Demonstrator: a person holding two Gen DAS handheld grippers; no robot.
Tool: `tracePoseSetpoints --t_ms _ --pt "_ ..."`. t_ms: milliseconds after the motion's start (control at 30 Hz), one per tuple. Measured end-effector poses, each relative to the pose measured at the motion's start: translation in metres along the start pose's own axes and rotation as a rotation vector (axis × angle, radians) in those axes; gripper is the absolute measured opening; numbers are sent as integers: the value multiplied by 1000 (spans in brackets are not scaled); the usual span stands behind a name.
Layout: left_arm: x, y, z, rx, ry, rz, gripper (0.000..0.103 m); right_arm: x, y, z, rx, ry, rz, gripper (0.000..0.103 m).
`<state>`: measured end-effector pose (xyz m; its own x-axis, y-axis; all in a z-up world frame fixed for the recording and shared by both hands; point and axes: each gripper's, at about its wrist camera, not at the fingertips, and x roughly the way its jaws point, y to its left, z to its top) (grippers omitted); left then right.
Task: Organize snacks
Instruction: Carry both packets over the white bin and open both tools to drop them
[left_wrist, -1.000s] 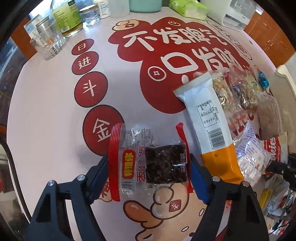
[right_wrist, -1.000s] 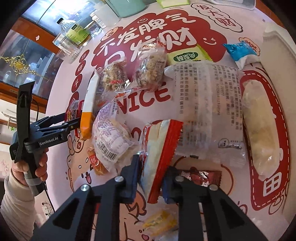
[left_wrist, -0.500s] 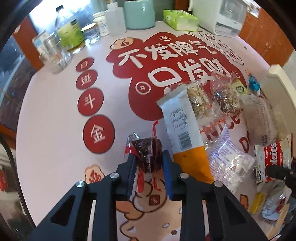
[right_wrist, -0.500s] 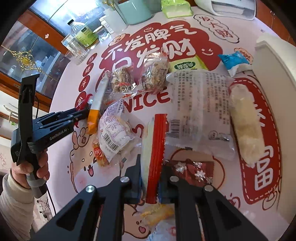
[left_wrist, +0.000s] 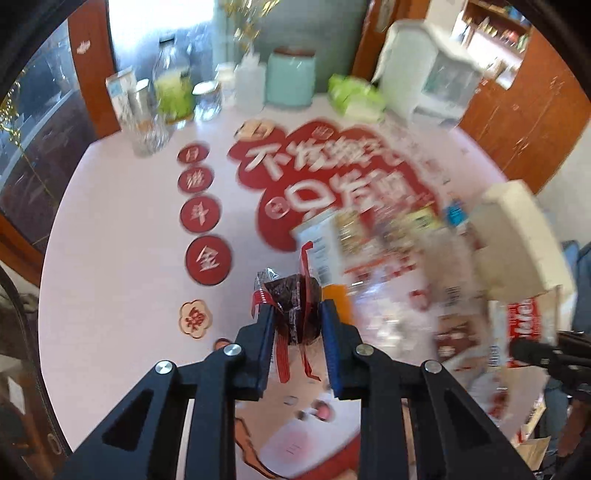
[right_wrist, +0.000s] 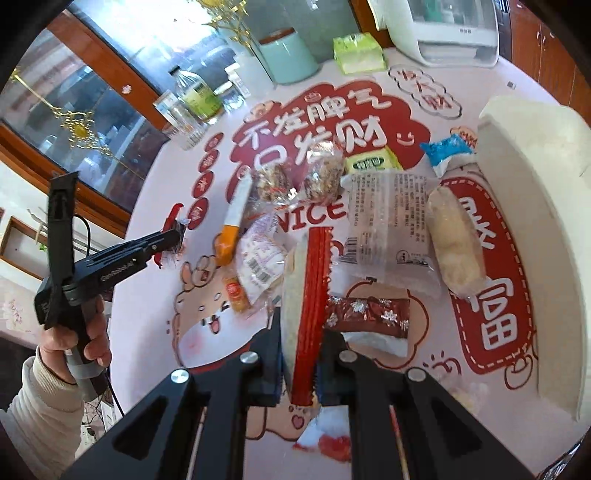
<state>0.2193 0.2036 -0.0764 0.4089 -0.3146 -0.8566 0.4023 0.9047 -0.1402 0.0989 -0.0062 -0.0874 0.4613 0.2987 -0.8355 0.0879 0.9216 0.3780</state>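
Observation:
My left gripper (left_wrist: 295, 314) is shut on a clear red-edged packet holding a dark brown cake (left_wrist: 293, 295), lifted above the table. It also shows in the right wrist view (right_wrist: 177, 236). My right gripper (right_wrist: 299, 332) is shut on a white snack bag with a red edge (right_wrist: 306, 288), held upright above the pile. On the table lie several snacks: a white-and-orange pack (right_wrist: 234, 218), two nut bars (right_wrist: 273, 184), a large clear bag (right_wrist: 388, 218), a pale roll (right_wrist: 454, 243) and a brown foil bar (right_wrist: 369, 310).
A white bin (right_wrist: 535, 229) stands at the table's right edge. At the back are a mint canister (right_wrist: 288, 55), bottles and glasses (right_wrist: 192, 99), a green tissue pack (right_wrist: 358, 51) and a white appliance (right_wrist: 450, 29). The cloth is pink with red print.
My left gripper closed on the dark cake packet and lifted it off the table. My right gripper rose with the red-edged bag. Both views pulled back.

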Motion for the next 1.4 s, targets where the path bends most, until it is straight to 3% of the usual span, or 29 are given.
tracePoseSetpoints --t_ms 300,533,700,967,1200,1400 --pt "-100 -90 5 84 -193 -160 22 -75 -2 -6 -25 -122 8 12" --pt "-128 -187 0 140 -254 -213 22 -130 -42 -9 -45 -207 3 12" --pt "-116 -267 0 139 -244 -196 22 -159 -92 -4 -69 -215 5 12" --pt "-65 -372 0 114 -196 -189 22 -189 -187 5 -116 -197 -119 12" --pt "-26 -418 -2 110 -127 -165 22 -188 -239 5 -107 -162 -155 12" --pt "-7 -434 -3 111 -101 -132 23 -179 -256 7 -114 -130 -154 12"
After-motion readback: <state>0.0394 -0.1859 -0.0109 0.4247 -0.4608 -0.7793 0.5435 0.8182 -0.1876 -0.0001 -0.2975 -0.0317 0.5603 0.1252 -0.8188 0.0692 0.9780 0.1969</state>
